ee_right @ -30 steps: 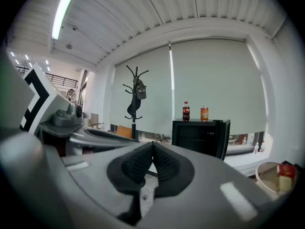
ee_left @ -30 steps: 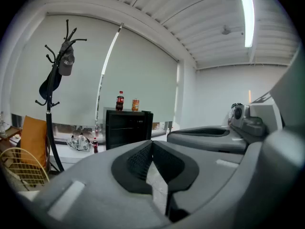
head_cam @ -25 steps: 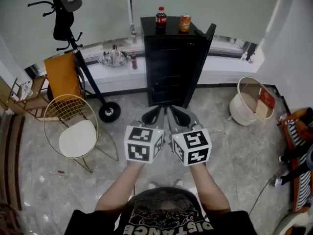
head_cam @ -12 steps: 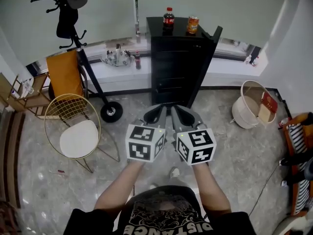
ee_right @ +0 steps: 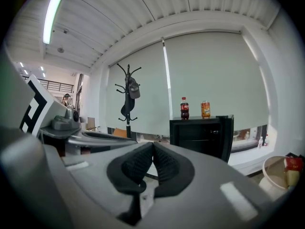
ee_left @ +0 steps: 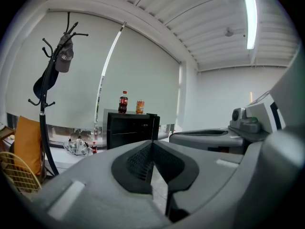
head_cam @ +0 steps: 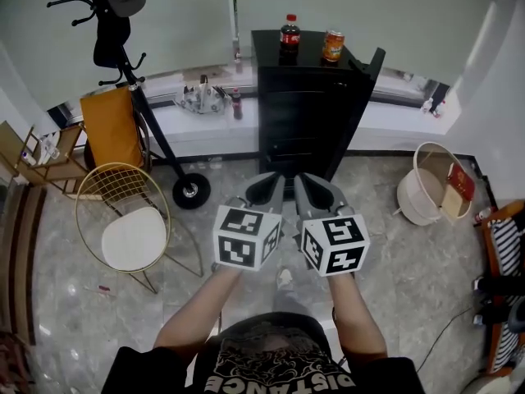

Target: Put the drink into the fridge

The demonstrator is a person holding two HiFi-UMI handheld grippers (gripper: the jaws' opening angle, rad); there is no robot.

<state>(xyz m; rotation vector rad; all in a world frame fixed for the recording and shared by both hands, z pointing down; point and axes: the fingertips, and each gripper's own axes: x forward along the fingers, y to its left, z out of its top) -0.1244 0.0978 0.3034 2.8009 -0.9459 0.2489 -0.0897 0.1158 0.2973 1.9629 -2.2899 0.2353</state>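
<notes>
A cola bottle (head_cam: 289, 33) and an orange can (head_cam: 332, 46) stand on top of a black mini fridge (head_cam: 305, 109) by the window wall. The fridge door (head_cam: 365, 84) stands ajar on the right. My left gripper (head_cam: 266, 189) and right gripper (head_cam: 315, 190) are side by side above the floor, well short of the fridge and pointing at it. Both are shut with nothing between the pads. In the left gripper view the bottle (ee_left: 123, 102) and can (ee_left: 139, 107) show beyond the closed jaws. The right gripper view shows the bottle (ee_right: 184, 109) and can (ee_right: 205, 109) on the fridge (ee_right: 198, 135).
A coat rack (head_cam: 115, 31) with a cap stands at the left, with an orange seat (head_cam: 111, 125) and a wire chair (head_cam: 127, 232) below it. A scooter wheel (head_cam: 190, 192) is left of the fridge. A white bin (head_cam: 431, 191) sits at the right.
Both grippers have moved forward together toward the fridge, still shut and side by side. The fridge and drinks now sit a little further right in the head view.
</notes>
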